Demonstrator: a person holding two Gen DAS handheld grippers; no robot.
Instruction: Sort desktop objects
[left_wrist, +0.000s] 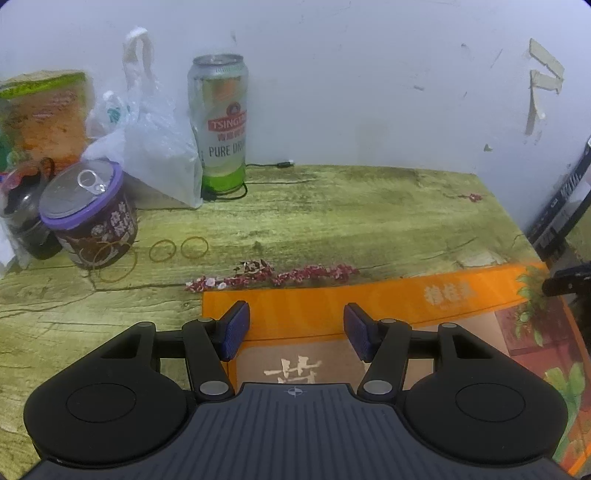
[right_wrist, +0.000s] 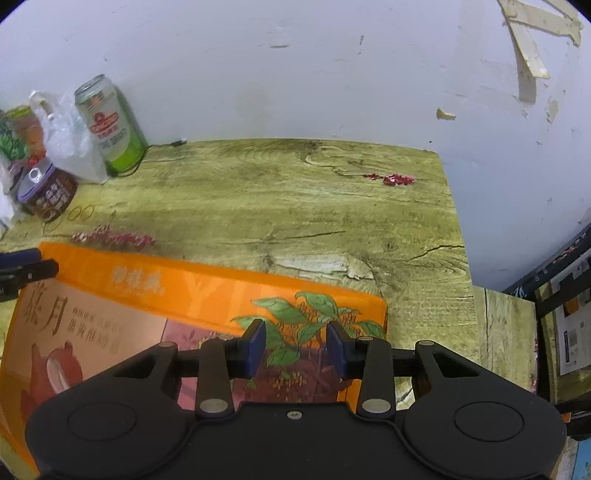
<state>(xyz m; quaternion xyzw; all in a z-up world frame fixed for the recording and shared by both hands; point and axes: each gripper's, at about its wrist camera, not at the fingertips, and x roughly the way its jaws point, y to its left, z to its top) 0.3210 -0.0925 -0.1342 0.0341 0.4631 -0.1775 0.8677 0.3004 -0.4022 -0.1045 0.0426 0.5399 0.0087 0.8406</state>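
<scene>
Beyond the far-left corner of the orange box (left_wrist: 332, 306): lidded tin (left_wrist: 88, 218), rubber bands (left_wrist: 194, 247) and beer can (left_wrist: 221, 122), bunched against the wall. The left gripper (left_wrist: 295, 317) hangs over the box's left end, jaws spread and empty. The right gripper (right_wrist: 295, 332) hangs over its right end, jaws narrow but apart, pinching nothing. I judge the step as an approach to the box. Next I need both ends gripped together.

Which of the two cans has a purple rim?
The short brown pull-tab can beside the rubber bands; the tall silver-green beer can has none.
</scene>
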